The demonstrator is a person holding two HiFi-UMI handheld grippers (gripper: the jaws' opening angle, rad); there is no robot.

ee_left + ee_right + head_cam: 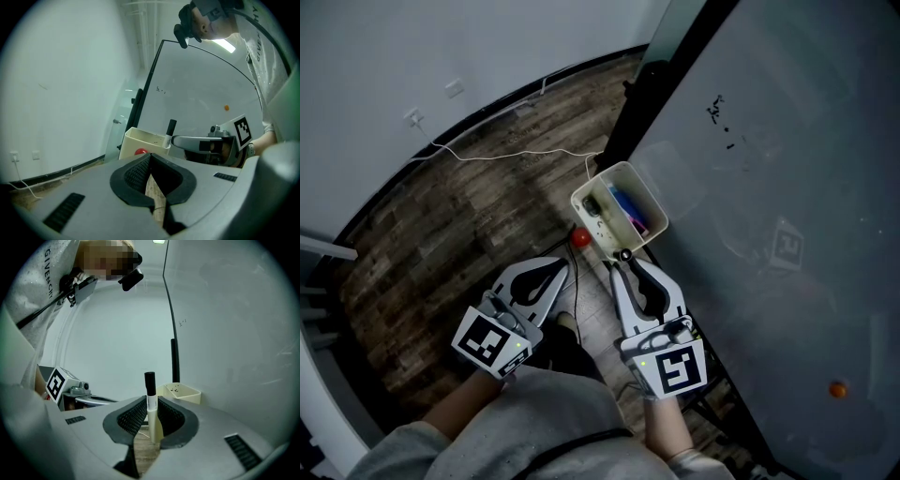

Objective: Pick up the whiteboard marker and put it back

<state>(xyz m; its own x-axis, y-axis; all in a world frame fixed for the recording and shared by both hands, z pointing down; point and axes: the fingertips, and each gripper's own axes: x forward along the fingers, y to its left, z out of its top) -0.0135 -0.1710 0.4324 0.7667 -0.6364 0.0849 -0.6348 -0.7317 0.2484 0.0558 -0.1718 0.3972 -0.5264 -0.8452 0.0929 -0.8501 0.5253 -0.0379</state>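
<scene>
Dark plank floor [459, 234], white wall [441, 47] (cable [511, 154] trailing)

A dark wooden plank floor [459, 234] meets a plain white wall [394, 56] carrying white sockets [454, 89]. A thin white cable [516, 153] trails across the boards, and a small red round object [580, 238] lies on them. The large grey whiteboard [787, 141] bears black scribbles [717, 111] (and a small orange dot [837, 389] low down).
</scene>
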